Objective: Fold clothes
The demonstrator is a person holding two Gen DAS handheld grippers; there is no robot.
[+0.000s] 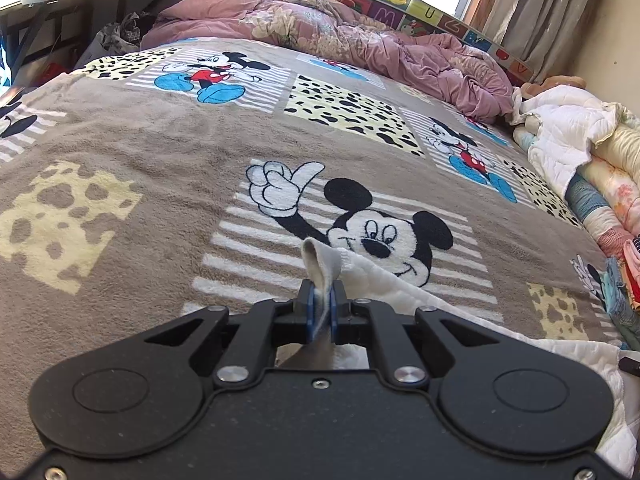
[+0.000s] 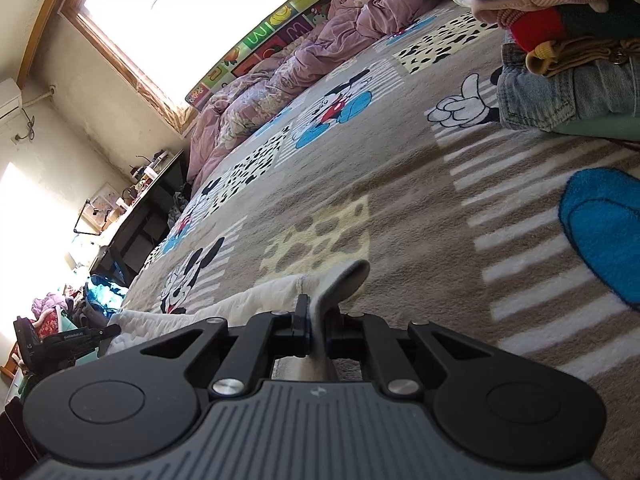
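Jaws: both pairs clenched, each pinching a grey-edged corner of the white garment, whose tip pokes out past the pads.
Bed blanket: brown cartoon-mouse blanket over the whole bed, carrying everything.
Pink duvet: crumpled along the far edge of the bed.
Clothes pile: stacked at the bed's right edge, denim at the bottom.
White garment: quilted, lying at the near edge of the bed, stretched between the two grippers.
Left gripper: grips the garment's corner just above the blanket.
Right gripper: grips the opposite corner, the cloth trailing off to its left.
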